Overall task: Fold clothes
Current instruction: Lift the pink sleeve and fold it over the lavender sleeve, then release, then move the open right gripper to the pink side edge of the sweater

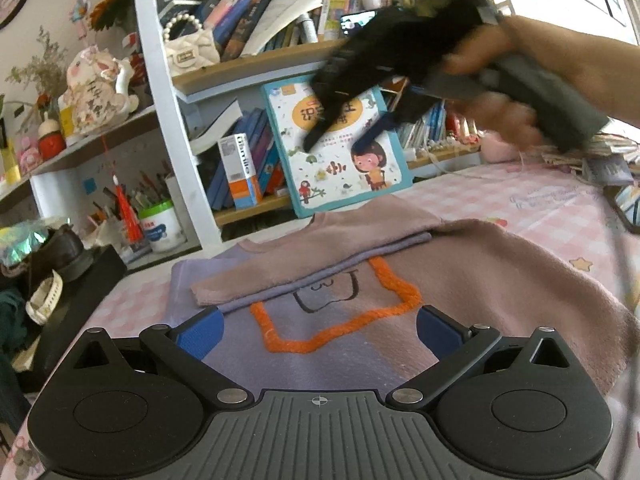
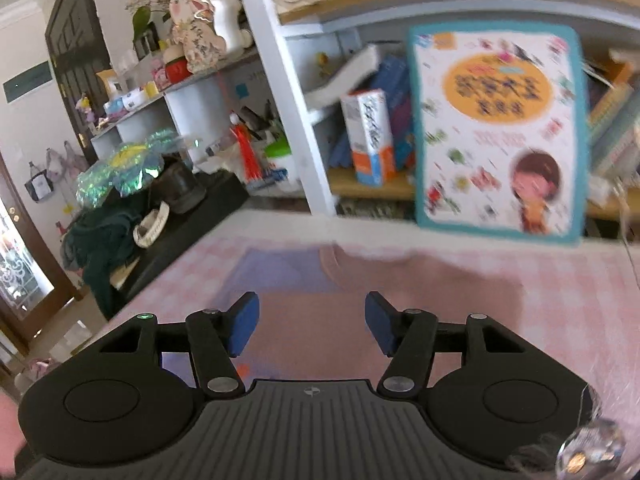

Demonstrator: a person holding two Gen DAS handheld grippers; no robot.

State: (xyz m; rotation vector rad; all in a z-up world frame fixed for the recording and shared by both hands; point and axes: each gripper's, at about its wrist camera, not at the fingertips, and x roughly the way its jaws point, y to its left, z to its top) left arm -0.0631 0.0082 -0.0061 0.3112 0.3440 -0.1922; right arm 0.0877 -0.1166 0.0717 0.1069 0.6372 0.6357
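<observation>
A lilac and dusty-pink sweater (image 1: 360, 296) with an orange yarn outline (image 1: 340, 320) lies flat on the pink checked tablecloth (image 1: 540, 208). One pink sleeve (image 1: 304, 264) is folded across its chest. My left gripper (image 1: 318, 332) is open and empty, low over the sweater's lower front. My right gripper (image 1: 340, 140) hovers blurred in the air above the sweater's collar, open and empty. In the right wrist view the right gripper (image 2: 312, 328) is open above the blurred sweater (image 2: 360, 300).
A white bookshelf (image 1: 168, 120) packed with books stands behind the table. A children's picture book (image 1: 336, 152) leans against it at the table's far edge. A black box (image 1: 80, 280) with a shoe and a watch sits at the left. A phone (image 1: 628, 204) lies at the right.
</observation>
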